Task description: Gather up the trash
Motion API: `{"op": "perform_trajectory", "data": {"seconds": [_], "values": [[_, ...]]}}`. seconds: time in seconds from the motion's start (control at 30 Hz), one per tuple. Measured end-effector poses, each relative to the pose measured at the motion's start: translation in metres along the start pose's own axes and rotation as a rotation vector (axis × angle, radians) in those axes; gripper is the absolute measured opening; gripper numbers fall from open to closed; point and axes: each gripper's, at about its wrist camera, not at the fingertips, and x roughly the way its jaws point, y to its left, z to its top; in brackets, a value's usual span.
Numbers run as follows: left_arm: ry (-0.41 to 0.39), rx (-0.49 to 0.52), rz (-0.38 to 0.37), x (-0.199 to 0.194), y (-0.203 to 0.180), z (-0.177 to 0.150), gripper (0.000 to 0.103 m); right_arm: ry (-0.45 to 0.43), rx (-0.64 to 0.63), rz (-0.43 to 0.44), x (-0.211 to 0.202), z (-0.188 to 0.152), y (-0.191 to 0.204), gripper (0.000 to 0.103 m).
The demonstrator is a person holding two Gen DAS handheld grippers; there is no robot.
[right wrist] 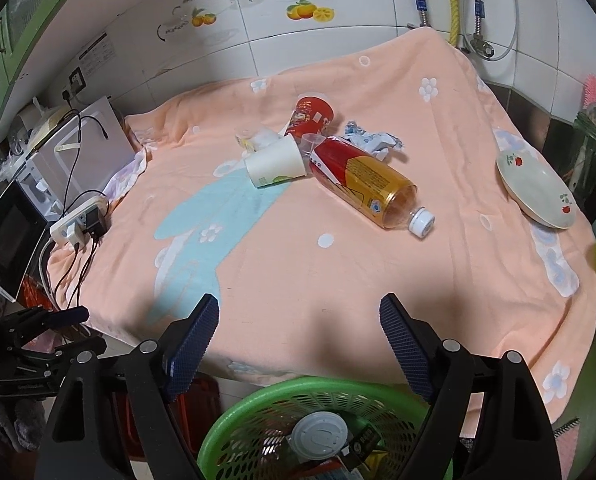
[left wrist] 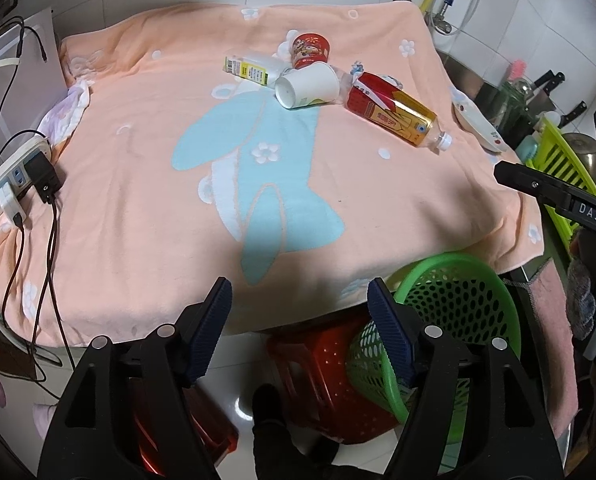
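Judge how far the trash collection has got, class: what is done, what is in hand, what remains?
Done: the green basket already holds a grey lid and wrappers. In hand: nothing; the left gripper and right gripper are open and empty. Left on the towel: tea bottle, white paper cup, red cup, crumpled wrapper, small white bottle.

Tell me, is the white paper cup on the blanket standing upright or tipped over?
Tipped over. The white paper cup lies on its side, its open mouth facing the camera.

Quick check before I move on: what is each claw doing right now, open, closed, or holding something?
Left claw: open, holding nothing, above the blanket's near edge.
Right claw: open, holding nothing, above the green basket.
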Motion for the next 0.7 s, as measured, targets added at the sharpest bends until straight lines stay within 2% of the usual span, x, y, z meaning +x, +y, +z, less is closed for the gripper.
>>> {"op": "perform_trajectory", "data": {"seconds": [0.7], "values": [[-0.006,-0.013,0.016,-0.002,0.004,0.005,0.070,0.008,-0.025,0.023,0.013,0.010,0.009,0.080]]}}
